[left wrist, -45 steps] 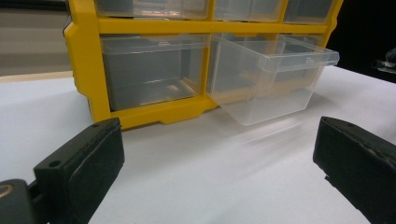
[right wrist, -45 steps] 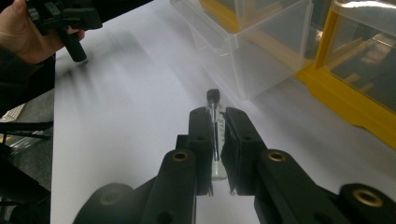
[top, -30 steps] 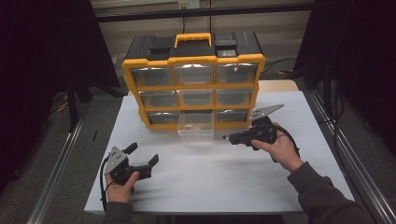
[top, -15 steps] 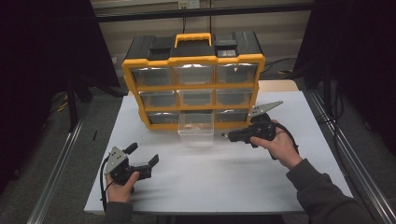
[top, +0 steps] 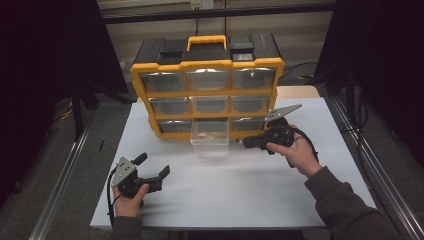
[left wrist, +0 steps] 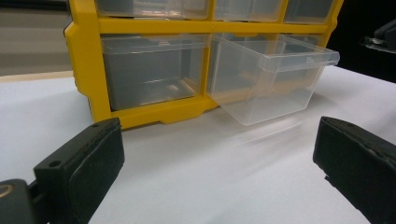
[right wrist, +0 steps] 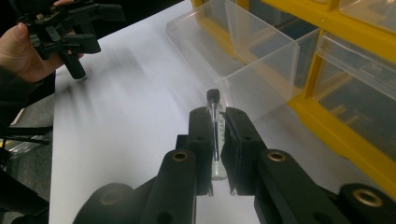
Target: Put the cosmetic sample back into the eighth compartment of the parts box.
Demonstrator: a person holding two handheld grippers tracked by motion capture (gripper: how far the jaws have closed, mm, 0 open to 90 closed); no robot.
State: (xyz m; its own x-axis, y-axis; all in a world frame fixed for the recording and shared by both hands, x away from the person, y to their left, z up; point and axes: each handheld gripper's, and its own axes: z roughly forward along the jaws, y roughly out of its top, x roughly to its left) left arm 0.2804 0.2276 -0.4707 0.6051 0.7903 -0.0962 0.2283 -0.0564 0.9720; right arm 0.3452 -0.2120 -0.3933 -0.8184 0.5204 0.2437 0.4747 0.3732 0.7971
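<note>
Drawers fill the yellow organizer [top: 207,90] from above; the bottom middle drawer [top: 210,136] is pulled out, my right gripper [top: 248,142] just beside it, my left gripper [top: 152,166] spread wide nearer me. My left gripper view shows that clear drawer [left wrist: 271,79] empty. My right gripper view shows jaws clamping a capped glass vial [right wrist: 215,135] near the drawer's front corner.
</note>
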